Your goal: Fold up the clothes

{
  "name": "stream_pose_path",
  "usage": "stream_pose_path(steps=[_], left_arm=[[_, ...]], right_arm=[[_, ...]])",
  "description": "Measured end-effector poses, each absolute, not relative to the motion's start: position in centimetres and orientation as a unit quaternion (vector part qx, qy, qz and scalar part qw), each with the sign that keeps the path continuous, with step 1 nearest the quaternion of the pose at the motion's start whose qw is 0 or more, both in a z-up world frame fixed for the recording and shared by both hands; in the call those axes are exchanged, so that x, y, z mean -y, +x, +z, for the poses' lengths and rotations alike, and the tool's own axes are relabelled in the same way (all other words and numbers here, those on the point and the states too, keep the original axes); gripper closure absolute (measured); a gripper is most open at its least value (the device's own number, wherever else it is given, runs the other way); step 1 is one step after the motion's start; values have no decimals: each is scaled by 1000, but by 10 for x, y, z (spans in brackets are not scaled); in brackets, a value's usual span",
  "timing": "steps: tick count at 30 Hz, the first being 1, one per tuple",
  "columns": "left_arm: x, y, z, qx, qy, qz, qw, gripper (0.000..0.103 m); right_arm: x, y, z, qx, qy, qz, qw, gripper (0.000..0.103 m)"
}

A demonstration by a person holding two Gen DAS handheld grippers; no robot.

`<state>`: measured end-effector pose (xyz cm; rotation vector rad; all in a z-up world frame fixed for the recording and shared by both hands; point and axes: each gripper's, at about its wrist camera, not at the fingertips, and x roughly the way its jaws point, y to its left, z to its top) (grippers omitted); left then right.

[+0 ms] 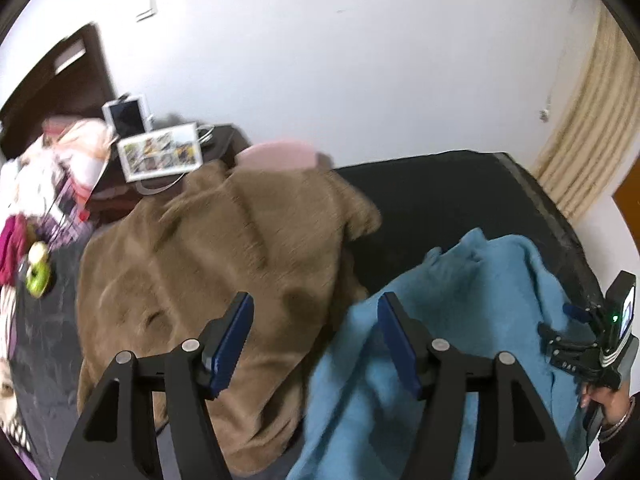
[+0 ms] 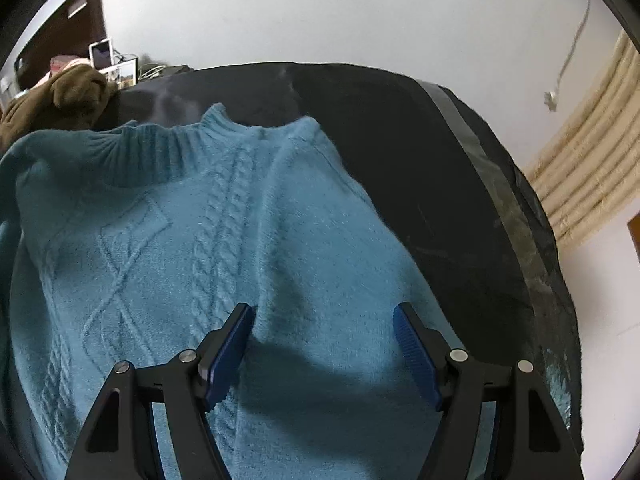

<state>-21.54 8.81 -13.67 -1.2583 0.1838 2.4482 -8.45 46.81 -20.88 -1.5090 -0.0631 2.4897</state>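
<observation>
A blue sweater (image 2: 224, 248) of soft fuzzy knit, with cable braids, diamond ribs and a ribbed collar toward the top of the frame, lies spread flat on the black bench (image 2: 460, 184), filling the centre and left of the right wrist view. A wrinkled strip of tape runs along the bench's right edge. At upper left a plush brown garment (image 2: 68, 96) lies crumpled; in the left wrist view it fills the middle, bunched in thick folds beside the sweater at lower right.

The left hand-held gripper (image 1: 316, 340) points steeply down over the seam between the two garments, its blue ribbed pads (image 1: 236, 344) spread apart with nothing between them. The right hand-held gripper (image 2: 324, 344) also tilts down, jaws wide, just above the sweater's lower part and casting a shadow on it; a raised fold sits between the pads, unpinched. At the right edge of the left wrist view a hand (image 1: 608, 400) grips its handle
</observation>
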Motion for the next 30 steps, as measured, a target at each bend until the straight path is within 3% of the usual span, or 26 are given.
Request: stream_pose_path(steps=[7,14,30], left_arm=[[-153,-259,-144,-92,-424,870,233,34],[-190,-310,-188,-154,-448,852,223,34],[-54,-322,-213,-151,-477,863,71,35]], right_arm=[[-463,-77,-209,18,-514,851,109,30],[-462,-65,-214,-7,-517,848,117,30],[-456,-66,-212,7,-522,844,125,29]])
